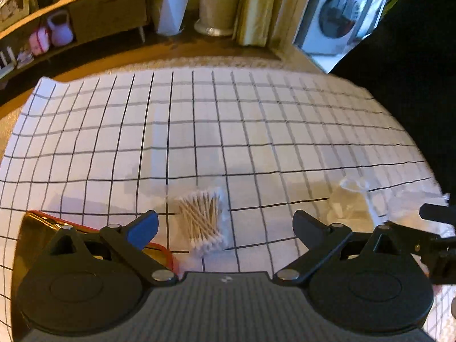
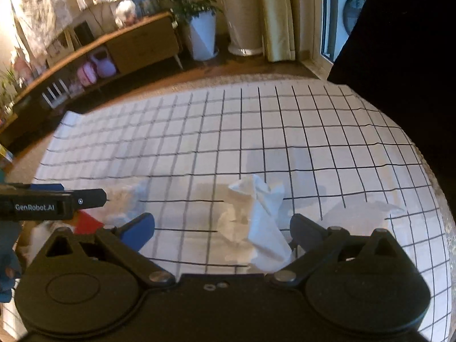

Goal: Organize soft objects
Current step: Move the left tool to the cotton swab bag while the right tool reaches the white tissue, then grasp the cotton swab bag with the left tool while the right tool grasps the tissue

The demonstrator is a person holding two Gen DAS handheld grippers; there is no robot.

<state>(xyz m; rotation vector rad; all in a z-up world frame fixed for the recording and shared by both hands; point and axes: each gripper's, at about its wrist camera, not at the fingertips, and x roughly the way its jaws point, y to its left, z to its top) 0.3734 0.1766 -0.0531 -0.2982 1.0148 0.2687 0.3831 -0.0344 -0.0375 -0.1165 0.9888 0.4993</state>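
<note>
Hovering wide-jawed left gripper (image 1: 225,229) over bundled wooden cotton swabs (image 1: 203,222), right gripper (image 2: 222,232) likewise spread above crumpled white tissue (image 2: 260,219), risking scattered swabs from an off-centre pinch.

A white grid-lined cloth (image 1: 199,131) covers the surface. Behind it, a wooden sideboard (image 2: 136,42) holds a pink bag (image 1: 40,41) beside a lilac kettle (image 1: 60,30). A white planter (image 1: 172,10) stands near a curtain (image 2: 275,14) and washing machine (image 1: 333,17).
</note>
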